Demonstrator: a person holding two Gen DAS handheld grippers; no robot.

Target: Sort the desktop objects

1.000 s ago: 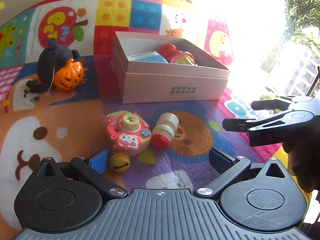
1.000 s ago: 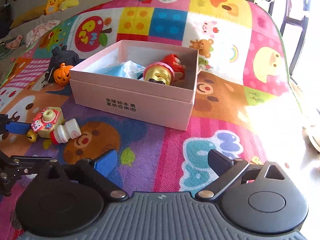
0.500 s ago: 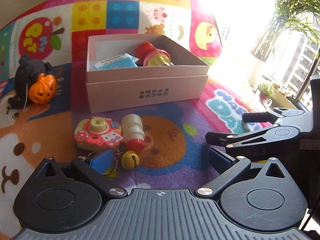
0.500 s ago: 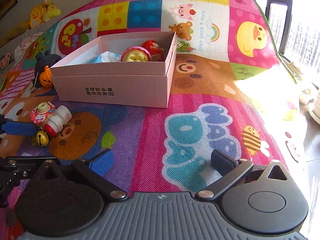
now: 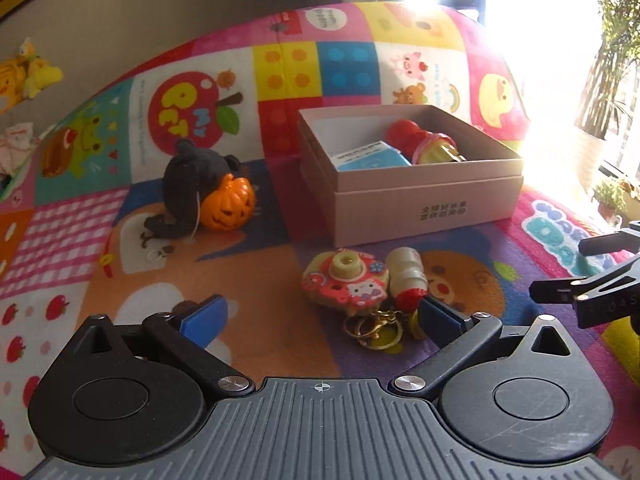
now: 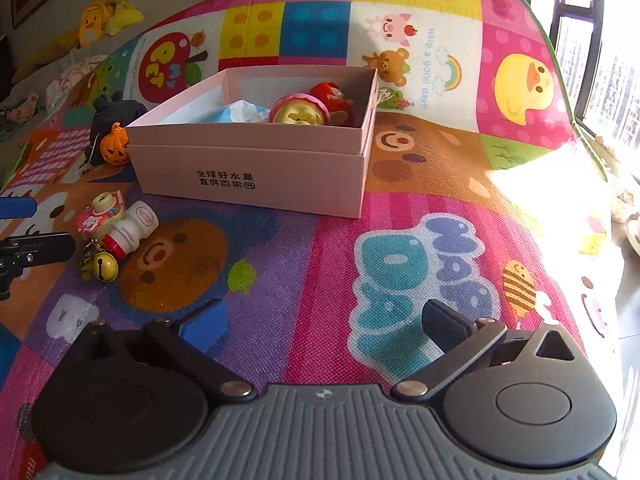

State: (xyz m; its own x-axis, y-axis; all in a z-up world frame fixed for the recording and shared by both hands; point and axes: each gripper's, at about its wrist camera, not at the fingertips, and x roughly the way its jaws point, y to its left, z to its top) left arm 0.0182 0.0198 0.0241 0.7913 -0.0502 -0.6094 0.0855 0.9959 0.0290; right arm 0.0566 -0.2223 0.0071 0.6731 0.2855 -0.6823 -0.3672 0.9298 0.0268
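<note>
While both sets of jaws stand released and empty, the left gripper [image 5: 320, 314] sits low over the play mat, its right blue pad touching or just beside the red cap of the small cream plastic bottle [image 5: 406, 278]. That bottle lies against the pink cartoon toy camera [image 5: 346, 282], and a gold keyring chain with a yellow jingle bell [image 6: 100, 266] trails from the camera toward the lower centre of the left view. The likely trouble lies here: a closing pad could nudge the bottle so it rolls away, or pinch only the chain, so the camera dangles and swings on the lift.

The right gripper [image 6: 324, 322] hovers over bare mat at the lower centre of its own view, well apart from everything.

Counted outward: one bottle, one camera, one bell; one black knitted plush [image 5: 194, 184] with one orange plastic pumpkin [image 5: 228, 206] touching it at mid-left; one open pink cardboard box [image 5: 424, 200] at upper right, holding one blue packet [image 5: 370, 158] and one red-and-yellow toy [image 5: 426, 148]. The colourful patchwork mat [image 5: 72, 240] serves as the surface.
</note>
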